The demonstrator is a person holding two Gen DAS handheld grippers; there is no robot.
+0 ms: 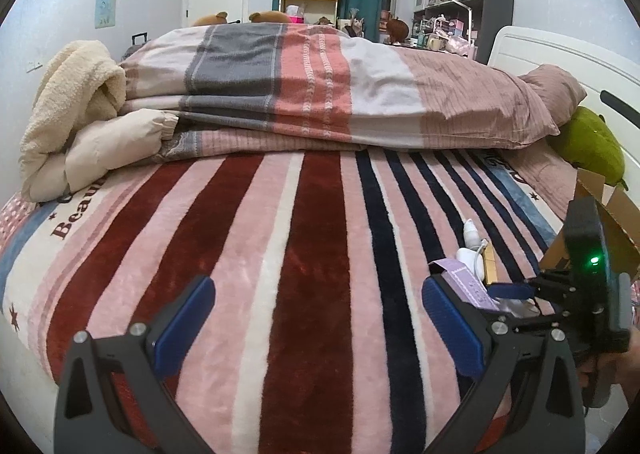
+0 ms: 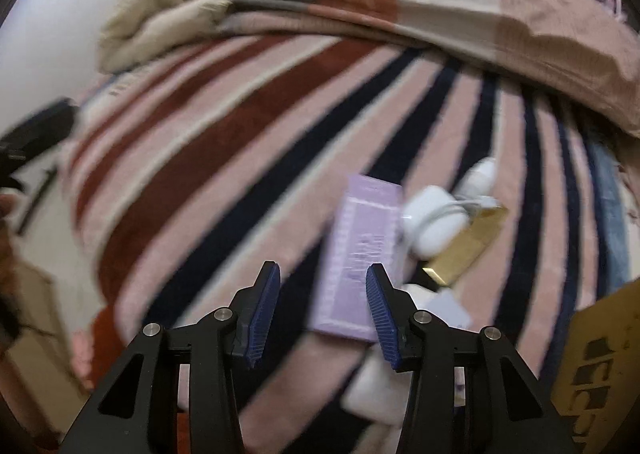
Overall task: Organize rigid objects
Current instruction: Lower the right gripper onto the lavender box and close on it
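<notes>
Step in hand, as I judge it: approach for the first pick from the small heap of hard items on the bed. Nothing is held.

My right tongs [image 2: 323,308] point steeply down at the purple box [image 2: 362,254]. Jaws are partly apart, nothing between the pads; the box lies beyond the tips, its near end behind the right pad in this view. The view is blurred, so I cannot tell if a pad touches it.

My left tongs [image 1: 320,324] stand wide apart over bare striped blanket [image 1: 312,214], empty, to the left of the purple box.

Materials:
- Purple box: flat, rectangular, printed card, sharp corners. Likely stiff enough to pinch across its width.
- White charger [image 2: 434,220], just right of the purple box: rounded, smooth plastic, cord wrapped round it.
- Gold box [image 2: 466,250], right of the purple box, partly under the charger: flat, shiny.
- Cardboard box [image 2: 600,366], further right of the purple box: brown, flap up; probably the bin.
- Blanket: plush, soft, gives under load.

Next move, my estimate: widen the jaws, straddle the purple box, close, lift.
</notes>
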